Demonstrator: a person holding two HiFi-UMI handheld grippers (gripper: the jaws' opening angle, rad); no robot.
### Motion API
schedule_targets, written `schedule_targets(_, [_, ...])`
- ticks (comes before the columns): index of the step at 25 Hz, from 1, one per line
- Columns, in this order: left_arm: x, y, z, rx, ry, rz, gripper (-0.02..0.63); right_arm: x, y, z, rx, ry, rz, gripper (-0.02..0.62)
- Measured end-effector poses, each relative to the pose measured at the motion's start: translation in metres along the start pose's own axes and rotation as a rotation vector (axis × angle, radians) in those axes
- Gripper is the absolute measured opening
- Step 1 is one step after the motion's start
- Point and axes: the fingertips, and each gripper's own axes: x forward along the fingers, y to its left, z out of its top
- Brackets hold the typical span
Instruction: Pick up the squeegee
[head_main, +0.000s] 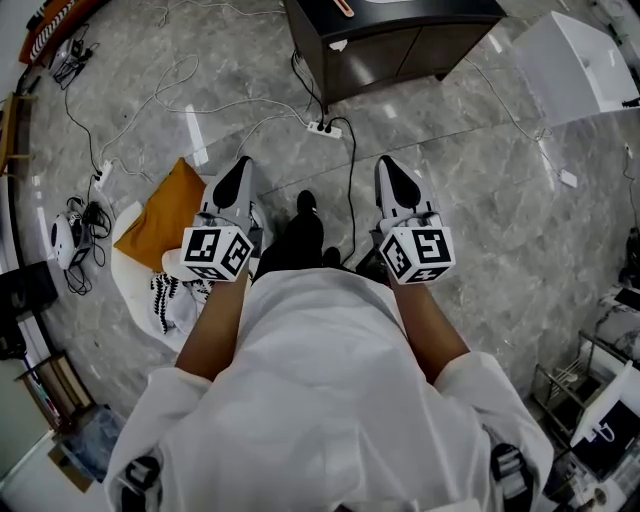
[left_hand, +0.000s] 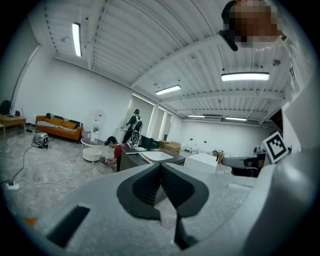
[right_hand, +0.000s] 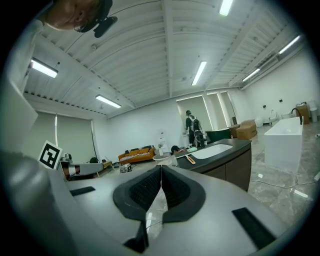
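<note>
L tongs (left_hand: 161, 166), R tongs (right_hand: 161, 168) shut, empty, squeegee (right_hand: 190, 159) by sink (right_hand: 220, 149)

1. The left gripper (left_hand: 161, 165) fills the lower part of the view. Its grey jaws are pressed together at the tips, with nothing between the dark pads.
2. Beyond the tips stands a dark cabinet (left_hand: 126, 161) topped by a white sink (left_hand: 159, 155). A thin orange-handled tool (left_hand: 145, 158) lies on the top beside the basin.
3. A white box (left_hand: 205, 161) sits just right of the cabinet.
4. A person in red (left_hand: 116, 149) crouches left of the cabinet, near a round white table (left_hand: 92, 154). Another person (left_hand: 134, 127) stands farther back.
5. An orange sofa (left_hand: 59, 128) with striped cushions sits along the far left wall.
6. A power strip (left_hand: 12, 186) and cables lie on the grey floor.
7. A marker cube (left_hand: 276, 145) shows near the right edge.
</note>
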Motion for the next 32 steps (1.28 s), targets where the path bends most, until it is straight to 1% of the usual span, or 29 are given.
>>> schedule_targets(5, [0.054,0.035,0.003,-0.057,0.015,0.003,0.015,0.049,-0.027,0.019,-0.012,0.016,-0.03,0.015])
schedule_targets(10, [0.115,0.063,0.023,-0.064,0.02,-0.024,0.014,0.104,-0.046,0.04,-0.017,0.023,-0.041,0.014])
schedule_targets(15, [0.168,0.084,0.056,-0.069,-0.021,-0.074,0.014,0.157,-0.063,0.058,-0.008,0.007,-0.071,0.014])
schedule_targets(18, [0.197,0.099,0.068,-0.069,-0.027,-0.096,0.014,0.183,-0.073,0.067,0.003,-0.01,-0.08,0.014])
schedule_targets(22, [0.236,0.121,0.076,-0.072,-0.027,-0.081,0.014,0.212,-0.09,0.073,0.002,-0.004,-0.073,0.014])
schedule_targets(28, [0.312,0.137,0.082,-0.062,-0.008,-0.072,0.014,0.269,-0.14,0.074,0.037,0.004,-0.074,0.014])
schedule_targets(32, [0.362,0.137,0.096,-0.057,0.002,-0.066,0.014,0.31,-0.18,0.098,0.041,-0.014,-0.07,0.014])
